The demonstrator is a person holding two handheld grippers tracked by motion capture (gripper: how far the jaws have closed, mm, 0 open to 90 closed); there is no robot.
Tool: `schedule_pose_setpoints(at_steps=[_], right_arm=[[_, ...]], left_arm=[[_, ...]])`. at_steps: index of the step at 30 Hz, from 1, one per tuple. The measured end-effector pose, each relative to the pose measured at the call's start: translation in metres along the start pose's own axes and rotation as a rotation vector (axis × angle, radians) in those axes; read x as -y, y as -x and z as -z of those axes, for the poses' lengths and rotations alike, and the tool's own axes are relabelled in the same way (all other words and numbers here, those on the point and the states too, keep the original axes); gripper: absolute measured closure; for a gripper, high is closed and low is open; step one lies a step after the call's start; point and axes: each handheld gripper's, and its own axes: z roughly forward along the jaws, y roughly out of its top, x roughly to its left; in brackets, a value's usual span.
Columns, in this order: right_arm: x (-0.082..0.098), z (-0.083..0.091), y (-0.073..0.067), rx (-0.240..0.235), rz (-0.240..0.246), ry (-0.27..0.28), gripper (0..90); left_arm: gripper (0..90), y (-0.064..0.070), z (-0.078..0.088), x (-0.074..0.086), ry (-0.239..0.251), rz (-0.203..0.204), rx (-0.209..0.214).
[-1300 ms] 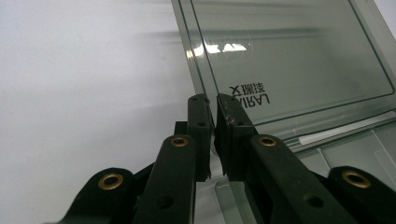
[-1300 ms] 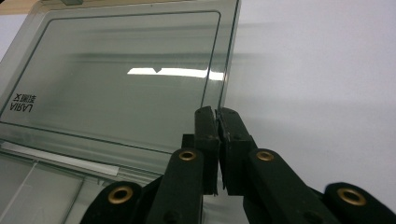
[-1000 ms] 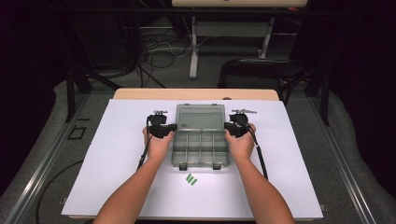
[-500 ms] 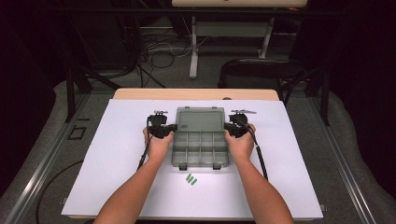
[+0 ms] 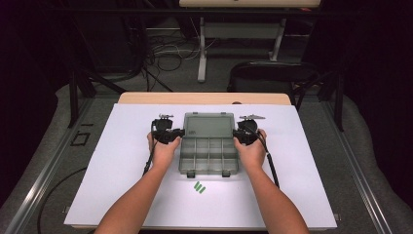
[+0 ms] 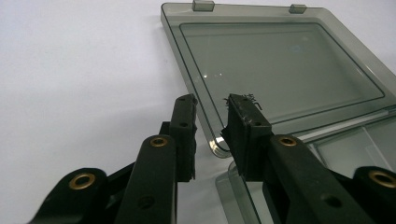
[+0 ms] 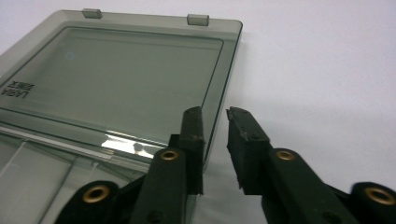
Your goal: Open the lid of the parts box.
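Left claw (image 6: 211, 122) and right claw (image 7: 215, 131), jaws just opening, straddle the opened organiser box's (image 5: 209, 144) lid edges unclamped; white bench (image 5: 112, 161) clear alongside.

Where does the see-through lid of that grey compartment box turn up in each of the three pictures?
High view: the lid lies flat open at table centre, behind the box's compartments.
Left gripper view: it spreads across the upper right.
Right gripper view: it spreads across the upper left.
Shared landmark: the two latch tabs on the lid's far edge.

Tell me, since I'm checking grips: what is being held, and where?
Nothing: both grippers' jaws have just been opening, straddling the flat lid's side edges without pressing.
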Motion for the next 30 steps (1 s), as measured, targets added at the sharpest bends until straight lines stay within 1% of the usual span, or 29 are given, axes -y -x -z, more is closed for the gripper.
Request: schedule_pose_setpoints(at_steps=[2, 5, 6, 8, 10, 12, 13, 15, 17, 20, 21, 22, 24, 25, 27, 29, 30], right_arm=[[0.001, 0.004, -0.001, -0.007, 0.011, 0.004, 68.2], [0.002, 0.011, -0.004, 0.002, 0.061, 0.017, 62.4], [0.002, 0.013, -0.005, 0.002, 0.088, 0.024, 59.6], [0.004, 0.017, -0.008, 0.004, 0.137, 0.026, 55.5], [0.005, 0.022, -0.011, 0.026, 0.194, 0.022, 51.6], [0.007, 0.028, -0.014, 0.031, 0.236, 0.028, 50.4], [0.007, 0.03, -0.015, 0.028, 0.248, 0.018, 49.7], [0.008, 0.035, -0.015, 0.017, 0.259, 0.024, 48.4], [0.008, 0.042, -0.014, -0.007, 0.247, 0.031, 48.5], [0.008, 0.05, -0.012, -0.046, 0.233, 0.034, 49.9], [0.009, 0.053, -0.012, -0.059, 0.229, 0.033, 50.0], [0.009, 0.055, -0.012, -0.067, 0.232, 0.027, 50.6], [0.01, 0.06, -0.012, -0.078, 0.241, -0.004, 50.6], [0.011, 0.062, -0.012, -0.082, 0.249, -0.006, 51.6], [0.013, 0.067, -0.012, -0.1, 0.262, -0.009, 54.4], [0.015, 0.073, -0.013, -0.111, 0.279, 0.0, 55.6], [0.016, 0.076, -0.014, -0.111, 0.291, 0.012, 55.5]], left_arm=[[70.1, 0.001, 0.004, 0.0, -0.007, -0.011, 0.003], [65.2, 0.004, 0.01, -0.001, 0.001, -0.03, 0.011], [63.2, 0.005, 0.013, -0.001, 0.002, -0.043, 0.012], [60.7, 0.006, 0.019, -0.002, 0.002, -0.053, 0.031], [56.7, 0.008, 0.024, -0.002, 0.015, -0.065, 0.046], [54.0, 0.009, 0.03, 0.0, 0.03, -0.085, 0.053], [52.8, 0.009, 0.033, 0.0, 0.035, -0.085, 0.057], [49.9, 0.01, 0.038, 0.002, 0.042, -0.085, 0.073], [45.8, 0.011, 0.041, 0.004, 0.033, -0.102, 0.085], [44.8, 0.012, 0.046, 0.008, 0.017, -0.13, 0.091], [44.7, 0.012, 0.047, 0.009, 0.014, -0.131, 0.091], [44.4, 0.012, 0.049, 0.01, 0.016, -0.132, 0.106], [44.5, 0.012, 0.055, 0.011, 0.022, -0.145, 0.129], [44.6, 0.013, 0.058, 0.012, 0.033, -0.157, 0.134], [45.2, 0.013, 0.063, 0.014, 0.049, -0.177, 0.146], [45.2, 0.013, 0.068, 0.016, 0.04, -0.206, 0.151], [45.2, 0.013, 0.07, 0.018, 0.037, -0.219, 0.154]])
